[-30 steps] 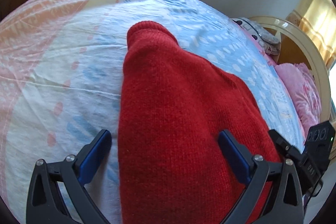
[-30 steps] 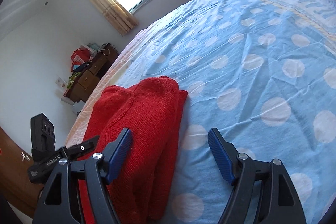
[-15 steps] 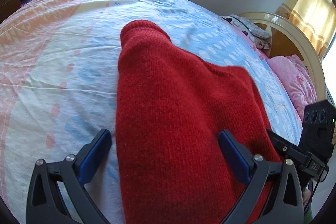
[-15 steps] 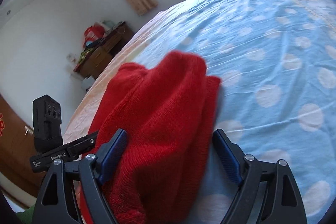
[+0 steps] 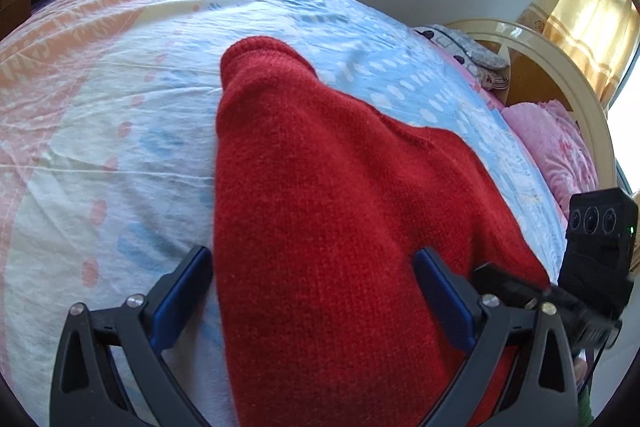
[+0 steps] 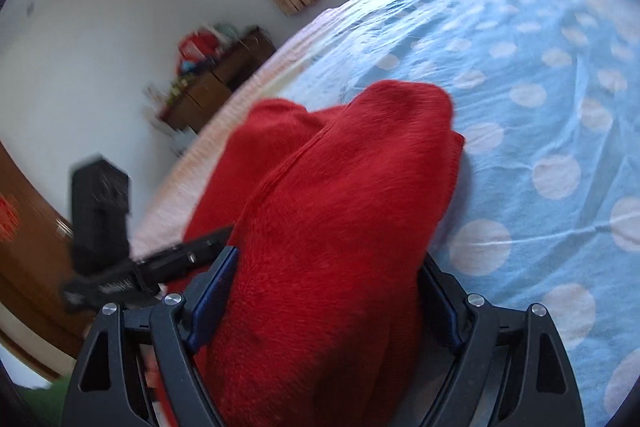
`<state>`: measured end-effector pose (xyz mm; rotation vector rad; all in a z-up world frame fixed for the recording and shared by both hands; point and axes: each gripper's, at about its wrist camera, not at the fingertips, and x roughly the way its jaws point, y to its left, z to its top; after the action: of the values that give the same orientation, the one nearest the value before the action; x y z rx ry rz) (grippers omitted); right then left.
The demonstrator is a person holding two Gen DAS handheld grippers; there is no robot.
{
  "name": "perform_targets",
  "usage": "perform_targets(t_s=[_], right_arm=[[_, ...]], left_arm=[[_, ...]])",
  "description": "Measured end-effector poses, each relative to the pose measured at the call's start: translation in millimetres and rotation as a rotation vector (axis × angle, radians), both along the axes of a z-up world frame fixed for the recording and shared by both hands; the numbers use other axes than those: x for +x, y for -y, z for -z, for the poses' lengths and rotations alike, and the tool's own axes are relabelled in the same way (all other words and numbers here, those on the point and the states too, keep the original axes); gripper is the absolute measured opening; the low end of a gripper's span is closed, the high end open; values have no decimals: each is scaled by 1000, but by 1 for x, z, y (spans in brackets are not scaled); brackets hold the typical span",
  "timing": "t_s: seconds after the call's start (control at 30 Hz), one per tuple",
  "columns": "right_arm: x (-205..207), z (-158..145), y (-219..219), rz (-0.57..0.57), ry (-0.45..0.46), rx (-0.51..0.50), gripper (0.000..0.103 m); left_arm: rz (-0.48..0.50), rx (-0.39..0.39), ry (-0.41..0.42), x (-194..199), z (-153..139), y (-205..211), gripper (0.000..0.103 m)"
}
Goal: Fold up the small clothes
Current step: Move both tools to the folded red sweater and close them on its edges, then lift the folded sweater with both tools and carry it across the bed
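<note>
Meanwhile both wide-open grippers, left gripper (image 5: 312,291) and right gripper (image 6: 326,291), straddle the red sweater (image 5: 340,227).

Left gripper (image 5: 312,291) fingers spread wide, straddling the folded red knit sweater (image 5: 336,211). Left blue-padded finger (image 5: 180,299) sits just off the sweater's edge over the pastel dotted bedsheet (image 5: 100,115); the other finger lies over the knit. Pink pillow (image 5: 556,147) by cream curved headboard (image 5: 576,95). Other black gripper (image 5: 592,267) at far right.

We are seeing a fuzzy, coarse-knit red sweater (image 5: 340,227), a thin, creased cotton-looking bed sheet (image 5: 100,115), matt black, probably plastic tongs (image 5: 312,299), and a glossy headboard (image 5: 576,87).
</note>
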<state>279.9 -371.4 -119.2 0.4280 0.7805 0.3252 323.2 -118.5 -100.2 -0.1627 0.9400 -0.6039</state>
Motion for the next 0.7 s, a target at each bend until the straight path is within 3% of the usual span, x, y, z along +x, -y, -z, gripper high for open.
perform_targets(t_s=[0.07,0.17,0.3,0.43,0.53,0.7], right_arm=[[0,-1,-7,0,-2,-40,66],[1,-1,-6,11,-5,-34,57],[-9,-4,-10,49,4,-59,50],[-22,-14,-21,102,8,-91,46],[-39,-23,-28,115,27,-78,45],[-67,-36,-48,115,56,-102,45]], left_arm=[[6,1,6,0,-1,2,88],[2,23,26,-4,-4,9,76],[-24,20,34,-9,-8,11,61],[-47,-1,25,-11,-18,4,40],[-44,12,28,-20,-25,1,38],[-48,105,107,-50,-36,2,38]])
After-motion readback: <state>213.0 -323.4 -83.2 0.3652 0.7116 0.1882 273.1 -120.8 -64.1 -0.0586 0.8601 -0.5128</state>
